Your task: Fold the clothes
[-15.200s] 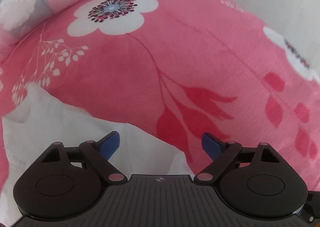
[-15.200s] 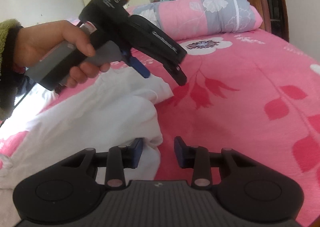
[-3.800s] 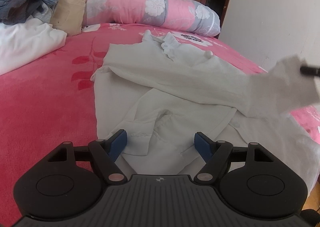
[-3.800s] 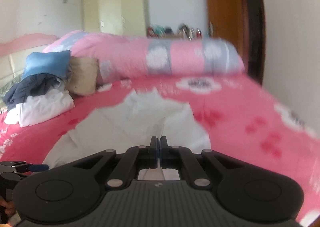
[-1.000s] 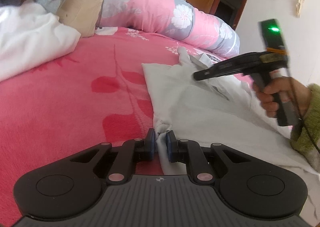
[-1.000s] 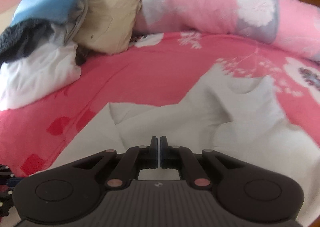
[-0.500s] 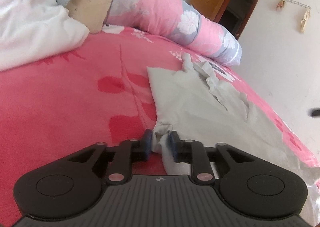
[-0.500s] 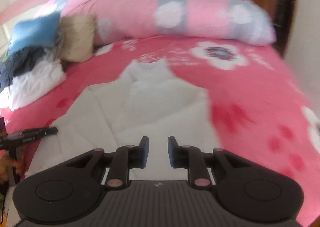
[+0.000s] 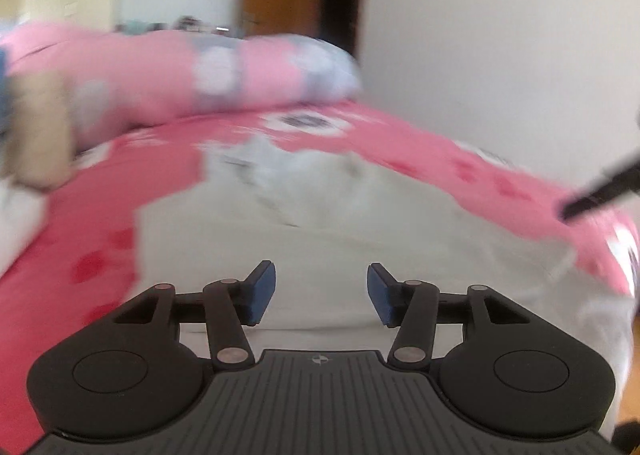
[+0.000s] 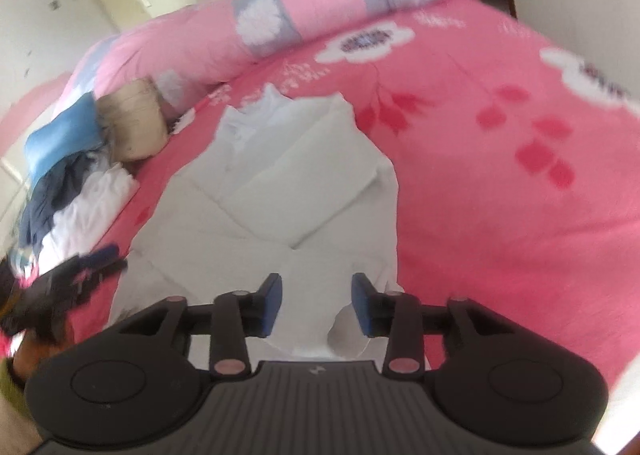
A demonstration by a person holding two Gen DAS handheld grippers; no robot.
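While spread flat mid-bed, white shirt lying sleeves folded in, collar toward far edge; left tongs and right tongs both released, gripping nothing.

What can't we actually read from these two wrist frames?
- Left wrist view: motion blur smears the white shirt; its collar and folds are unreadable.
- Left wrist view: the right gripper shows only as a dark streak cut by the frame edge, jaws unseen.
- Right wrist view: the shirt's near hem is hidden behind the gripper body.
- Right wrist view: the clothes pile is blurred; separate items can't be counted.
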